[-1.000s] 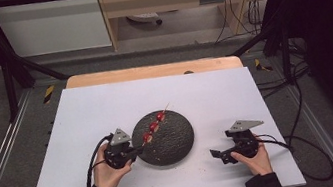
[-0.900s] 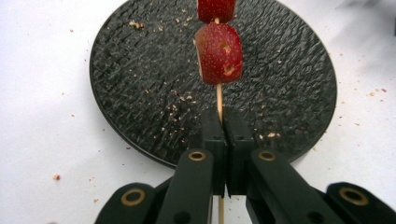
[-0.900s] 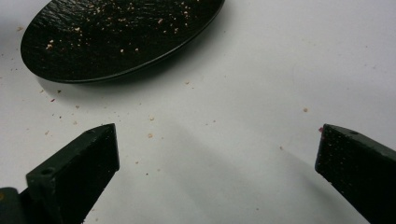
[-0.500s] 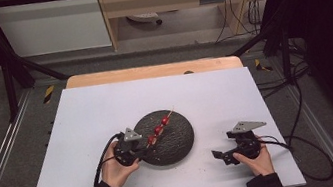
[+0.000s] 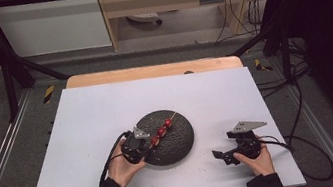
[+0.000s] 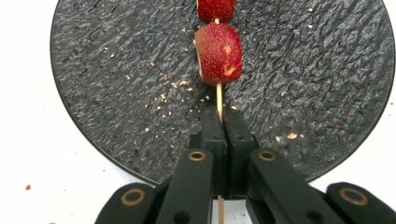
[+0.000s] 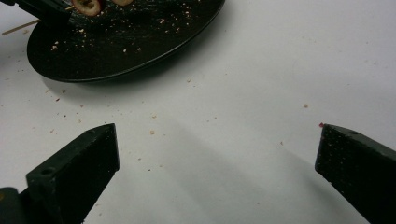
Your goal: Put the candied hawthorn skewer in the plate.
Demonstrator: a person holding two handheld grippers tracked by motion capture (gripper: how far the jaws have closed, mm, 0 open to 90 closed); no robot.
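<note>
Thin wooden skewer point(image 6: 219, 100) threaded with red speckled fruits point(image 6: 219, 53), pitted in places; it extends over the round, dark, rough-textured plate point(image 6: 116, 79), which carries scattered crumbs.

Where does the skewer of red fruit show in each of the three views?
High view: skewer lies slantwise over the black plate, mid-table.
Left gripper view: top centre, its stick clamped in the shut left hand-held gripper.
Right gripper view: top left corner, over the plate's far side.
Shared landmark: the black plate.

A white table point(image 5: 107, 113) carried a round black plate point(image 5: 182, 139) near its front edge, centred. Red-brown crumbs point(image 7: 152, 132) lay scattered beside the plate.
</note>
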